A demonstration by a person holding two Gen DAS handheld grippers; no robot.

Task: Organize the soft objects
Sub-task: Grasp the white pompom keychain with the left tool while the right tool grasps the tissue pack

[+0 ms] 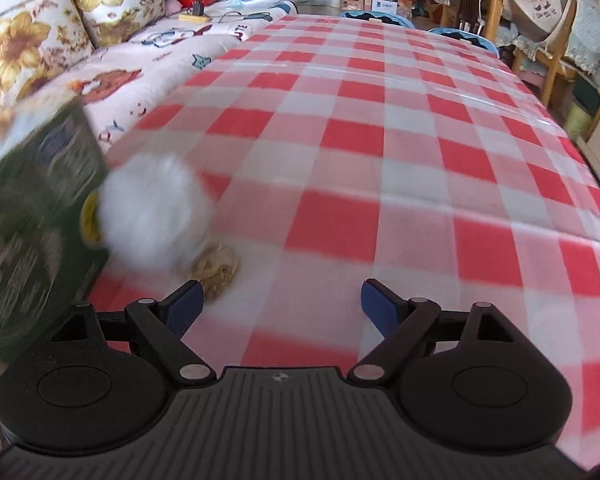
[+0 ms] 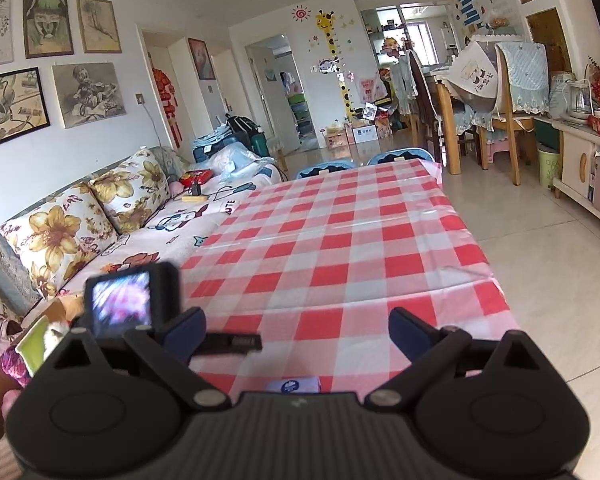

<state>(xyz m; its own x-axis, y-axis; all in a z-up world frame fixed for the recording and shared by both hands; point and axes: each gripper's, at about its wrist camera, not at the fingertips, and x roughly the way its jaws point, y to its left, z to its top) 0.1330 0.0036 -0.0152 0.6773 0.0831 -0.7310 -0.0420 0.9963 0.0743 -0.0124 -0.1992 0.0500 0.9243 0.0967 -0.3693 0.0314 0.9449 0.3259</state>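
In the left wrist view a white fluffy ball point(image 1: 156, 212) lies on the red-and-white checked tablecloth point(image 1: 380, 140), against a dark green box point(image 1: 32, 224) at the left edge. A small tan curly tuft point(image 1: 216, 268) lies just beyond my left finger. My left gripper point(image 1: 282, 300) is open and empty, low over the cloth, to the right of the ball. In the right wrist view my right gripper point(image 2: 298, 334) is open and empty, higher above the table. A small blue-and-white packet point(image 2: 296, 385) lies under it. The left gripper's camera point(image 2: 128, 300) shows at lower left.
A floral sofa with a cartoon-print cover point(image 2: 100, 216) runs along the table's left side. Blue chairs point(image 2: 400, 156) stand at the far end. Dining chairs and a wooden table point(image 2: 480, 92) stand at the right, past bare tiled floor point(image 2: 540, 260). A cabinet point(image 2: 588, 168) is far right.
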